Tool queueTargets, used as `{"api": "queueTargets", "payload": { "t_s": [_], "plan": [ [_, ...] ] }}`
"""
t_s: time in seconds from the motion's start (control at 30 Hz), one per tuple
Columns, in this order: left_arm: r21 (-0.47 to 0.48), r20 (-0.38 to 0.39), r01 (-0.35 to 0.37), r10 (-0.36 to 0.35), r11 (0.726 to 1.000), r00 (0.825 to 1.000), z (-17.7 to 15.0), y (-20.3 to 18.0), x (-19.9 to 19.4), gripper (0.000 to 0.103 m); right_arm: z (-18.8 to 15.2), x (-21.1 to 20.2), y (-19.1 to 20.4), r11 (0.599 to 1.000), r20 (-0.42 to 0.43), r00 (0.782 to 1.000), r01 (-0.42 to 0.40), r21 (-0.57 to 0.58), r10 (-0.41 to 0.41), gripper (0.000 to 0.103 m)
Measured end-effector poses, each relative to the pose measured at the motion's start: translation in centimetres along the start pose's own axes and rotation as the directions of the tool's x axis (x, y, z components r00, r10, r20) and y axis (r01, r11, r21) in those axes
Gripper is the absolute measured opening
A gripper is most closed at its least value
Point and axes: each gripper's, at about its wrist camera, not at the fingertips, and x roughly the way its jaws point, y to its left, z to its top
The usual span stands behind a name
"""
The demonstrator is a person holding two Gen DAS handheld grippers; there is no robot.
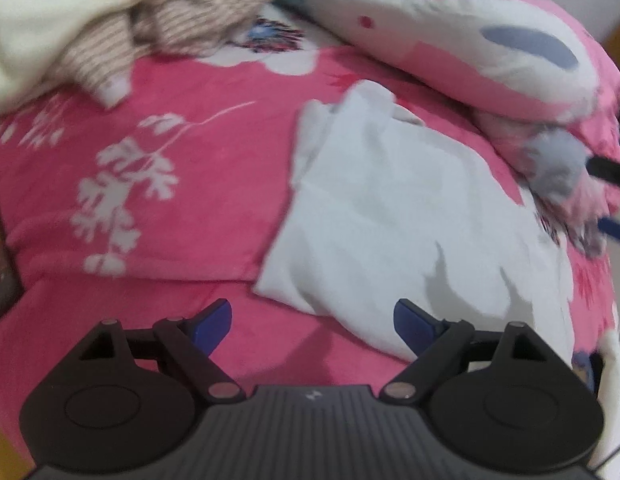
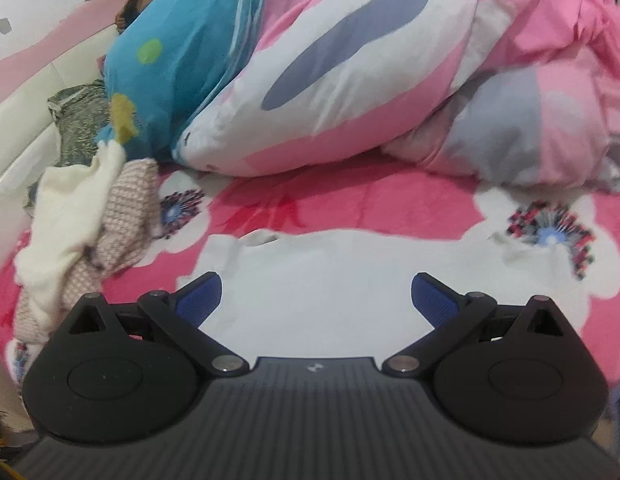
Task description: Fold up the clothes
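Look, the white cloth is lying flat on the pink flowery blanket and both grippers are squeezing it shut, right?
Not quite. The white cloth does lie on the pink flowery blanket, but neither gripper is squeezing it. The left wrist view shows the left gripper open, its blue fingers wide apart, and the right wrist view shows the right gripper open too, above the cloth.

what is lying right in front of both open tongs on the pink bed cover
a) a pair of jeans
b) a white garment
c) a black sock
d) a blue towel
b, the white garment lies spread on the pink floral bed cover just ahead of the left tongs and the right tongs, both open and empty.
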Motion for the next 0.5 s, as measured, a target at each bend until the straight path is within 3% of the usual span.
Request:
{"api": "queueTargets", "payload": {
  "t_s": [0.23,0.4,0.5],
  "plan": [
    [-0.132,-0.052,0.088,-0.095,0.987,0.994,0.2,1.8,0.8,0.068,0.3,2.7,3.2,0.996,-0.091,0.992,-0.086,-0.029,0.083,0.102],
    [-0.261,-0.078,0.168,-0.195,0.951,0.978,0.0,2.6,1.9,0.066,0.2,3.0,4.9,0.993,-0.110,0.990,-0.100,-0.069,0.092,0.102],
    [-0.311,-0.090,0.166,-0.203,0.936,0.975,0.0,2.7,3.6,0.066,0.1,3.2,4.7,0.995,-0.127,0.988,-0.092,-0.042,0.086,0.102]
  ]
}}
